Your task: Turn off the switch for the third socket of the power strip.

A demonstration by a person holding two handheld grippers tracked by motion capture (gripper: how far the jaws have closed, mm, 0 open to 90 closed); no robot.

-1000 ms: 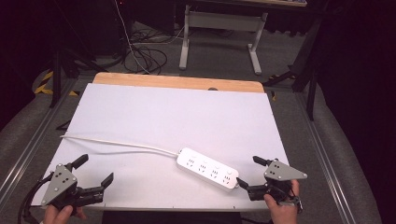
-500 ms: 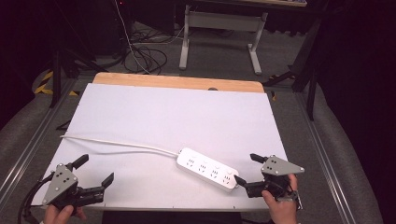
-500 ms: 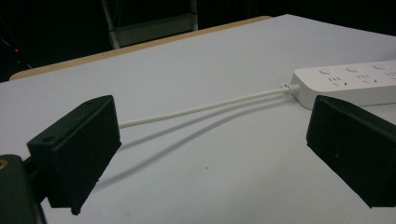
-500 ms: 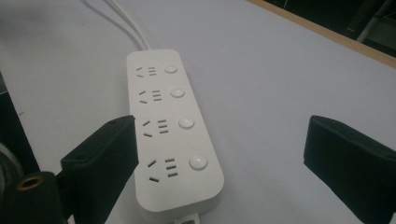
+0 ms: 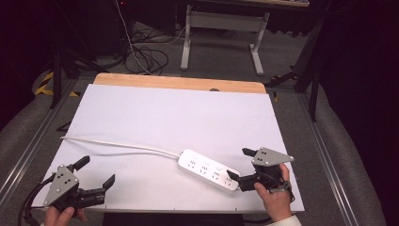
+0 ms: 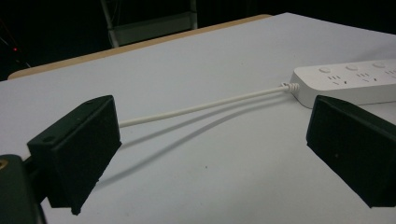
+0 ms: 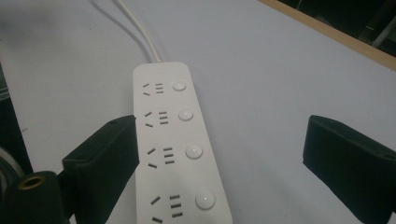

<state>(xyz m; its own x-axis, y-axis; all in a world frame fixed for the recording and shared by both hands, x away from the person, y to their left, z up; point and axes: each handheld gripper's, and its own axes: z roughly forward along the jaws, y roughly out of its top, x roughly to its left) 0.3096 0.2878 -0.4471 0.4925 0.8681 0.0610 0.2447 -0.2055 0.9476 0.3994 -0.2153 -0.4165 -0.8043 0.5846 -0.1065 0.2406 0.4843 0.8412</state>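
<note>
One white power strip (image 5: 208, 169) lies on the white table (image 5: 188, 117), toward the near edge and right of centre, set at a slant. In the right gripper view it carries four socket groups, each with one round button (image 7: 193, 151) beside it, four buttons in all. One white cord (image 5: 117, 145) runs from the strip's left end across the table toward the left edge; in the left gripper view part of it seems to arch just above the surface, though that is hard to be sure of. Two grippers are in the high view, one in each hand. The left gripper (image 5: 96, 175) sits at the near left corner, jaws spread wide with nothing between them. The right gripper (image 5: 241, 163) is at the strip's right end, jaws also wide apart; one jaw is against the strip's edge, the other well clear of it
</note>
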